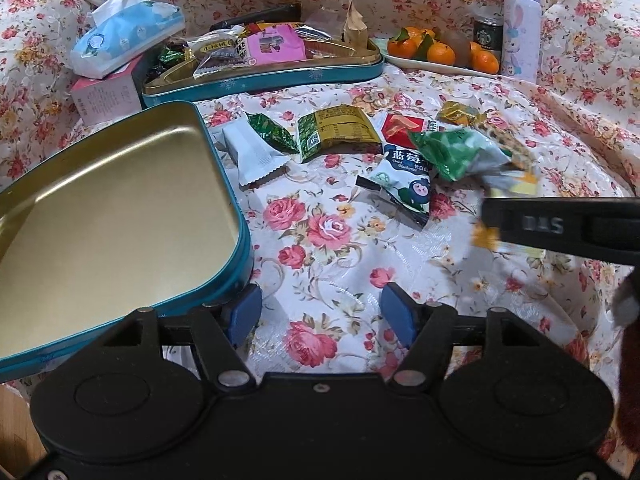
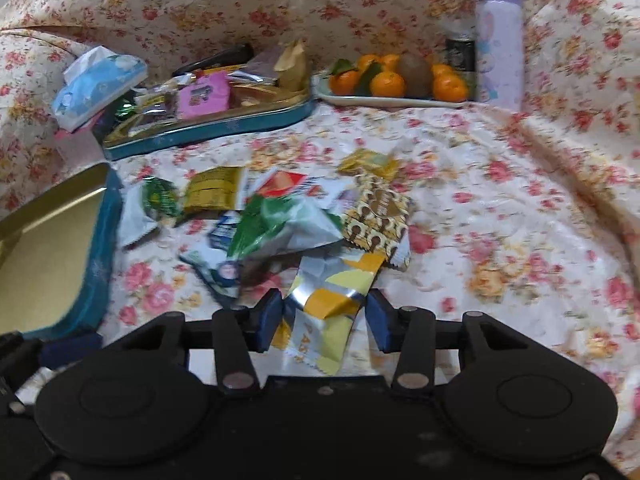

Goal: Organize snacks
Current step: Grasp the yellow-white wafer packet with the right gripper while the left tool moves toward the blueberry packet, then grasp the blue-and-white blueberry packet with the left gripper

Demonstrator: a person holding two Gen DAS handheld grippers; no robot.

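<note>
A: Where are the snacks?

B: Most lie loose on the floral cloth (image 1: 320,240) between the empty tin (image 1: 120,208) on the left and the fruit plate (image 2: 384,101) at the back. The full tin (image 1: 256,80) sits behind them. The right hand-held gripper (image 2: 320,320) has a yellow-and-silver packet (image 2: 332,312) between its pads, with a green packet (image 2: 280,228) bunched up just beyond it.

A: Is it actually clamped?

B: I can't tell. The jaws stand apart at about the packet's width, the foil is crumpled, and the right view is blurred. The left hand-held gripper (image 1: 320,320) is open with nothing in it, low beside the empty tin's near corner.

A: So what could go wrong?

B: A thin hold on slick foil could let the packet slide out short of the tin. The green packet may be snagged and drag along, then drop anywhere. And the left one sits close enough to the tin's wall to knock it askew
</note>
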